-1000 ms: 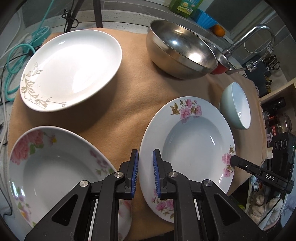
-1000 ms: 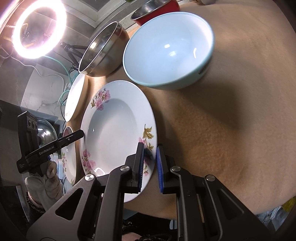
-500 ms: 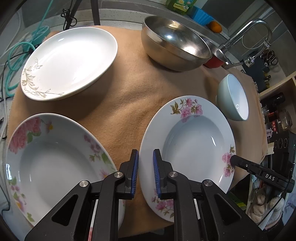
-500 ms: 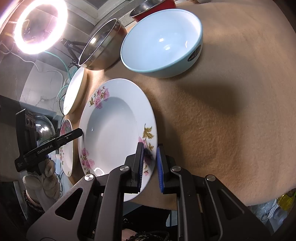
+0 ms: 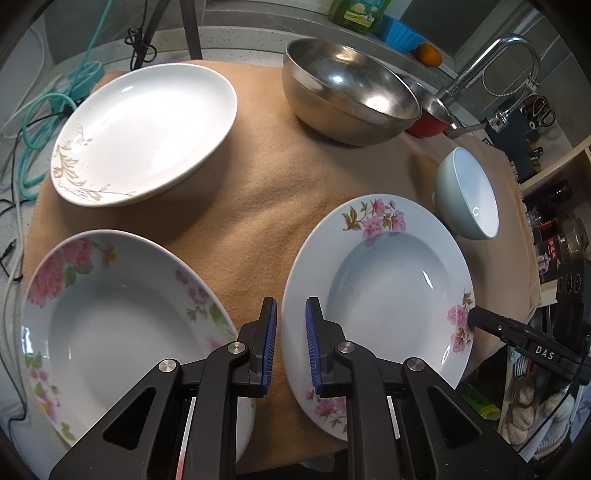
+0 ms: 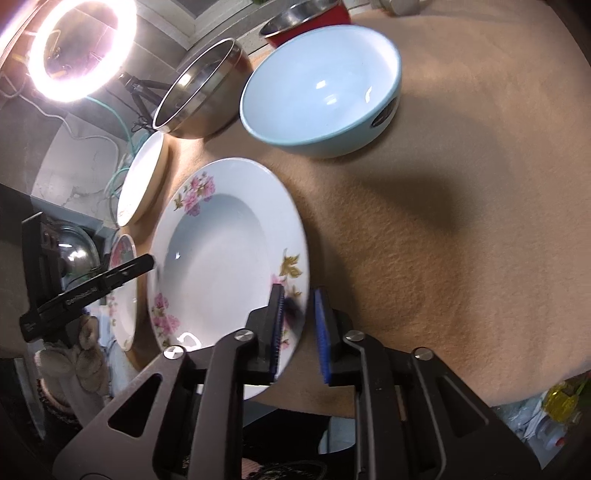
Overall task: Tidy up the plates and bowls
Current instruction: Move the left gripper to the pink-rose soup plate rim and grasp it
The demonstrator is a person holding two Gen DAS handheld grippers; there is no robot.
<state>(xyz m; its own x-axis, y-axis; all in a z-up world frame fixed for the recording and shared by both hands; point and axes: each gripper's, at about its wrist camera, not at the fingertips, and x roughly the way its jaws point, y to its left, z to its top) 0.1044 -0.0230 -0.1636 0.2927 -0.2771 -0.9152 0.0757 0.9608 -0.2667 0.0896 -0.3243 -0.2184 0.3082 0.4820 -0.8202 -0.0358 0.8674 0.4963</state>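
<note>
The right gripper (image 6: 298,314) has just been opening: its blue-padded jaws now stand a little apart, straddling the near right rim of the pink-flowered soup plate (image 6: 218,254), with the rim between the pads but not pinched by them. The gripper points steeply down at the tan cloth (image 6: 443,240) from the near edge. Just beyond the plate, to the far right, sits the light blue bowl (image 6: 321,92), upright and close to the plate without clearly touching it. Farther off stand the steel mixing bowl (image 6: 199,96) and a red bowl (image 6: 306,18), with a ring light (image 6: 74,48) glowing at far left.

The left gripper (image 5: 290,343) also tilts steeply downward. Its jaws are nearly closed, a narrow gap showing between the pads, and they grip nothing; they hover above the cloth at the left rim of the same soup plate (image 5: 380,291). To the near left lies a second flowered soup plate (image 5: 110,325), partly under the gripper's body. Far left rests a white plate with a gold leaf pattern (image 5: 144,129). A tap (image 5: 491,62) rises at far right behind the steel bowl (image 5: 347,96), and the blue bowl (image 5: 469,192) sits just past the plate's far right rim.
</note>
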